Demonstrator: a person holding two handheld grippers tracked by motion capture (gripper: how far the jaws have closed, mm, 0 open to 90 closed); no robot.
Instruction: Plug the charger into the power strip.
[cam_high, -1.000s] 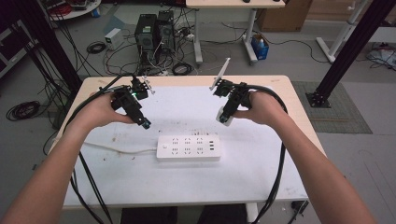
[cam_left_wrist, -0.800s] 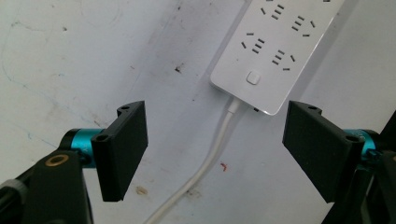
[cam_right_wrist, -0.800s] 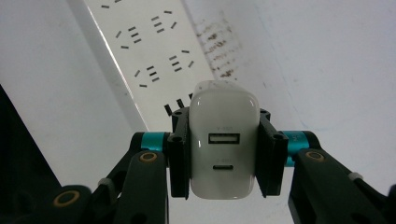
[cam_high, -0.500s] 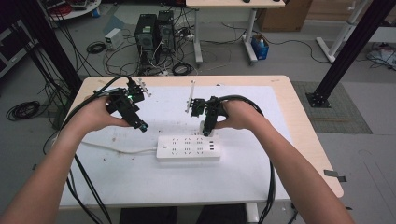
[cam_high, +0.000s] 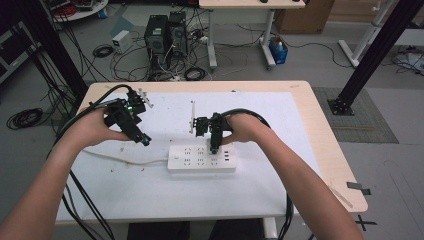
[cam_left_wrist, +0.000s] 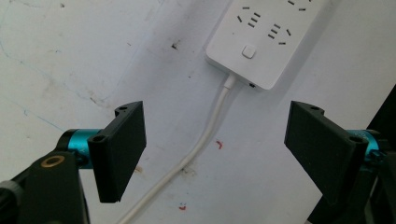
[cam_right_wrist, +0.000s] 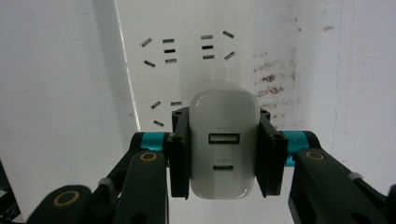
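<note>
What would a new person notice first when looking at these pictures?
Probably the white charger clamped in the right tongs, held just above the sockets of the white power strip in the middle of the table. Next, the left tongs stand wide open with nothing between them, having just opened further, over the strip's white cable at its switch end.

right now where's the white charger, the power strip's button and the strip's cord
white charger (cam_right_wrist: 224, 151): right gripper view, its face between the two ports.
power strip's button (cam_left_wrist: 249, 51): left gripper view, middle of the square button.
strip's cord (cam_left_wrist: 212, 128): left gripper view, the white cable below the strip's end.
</note>
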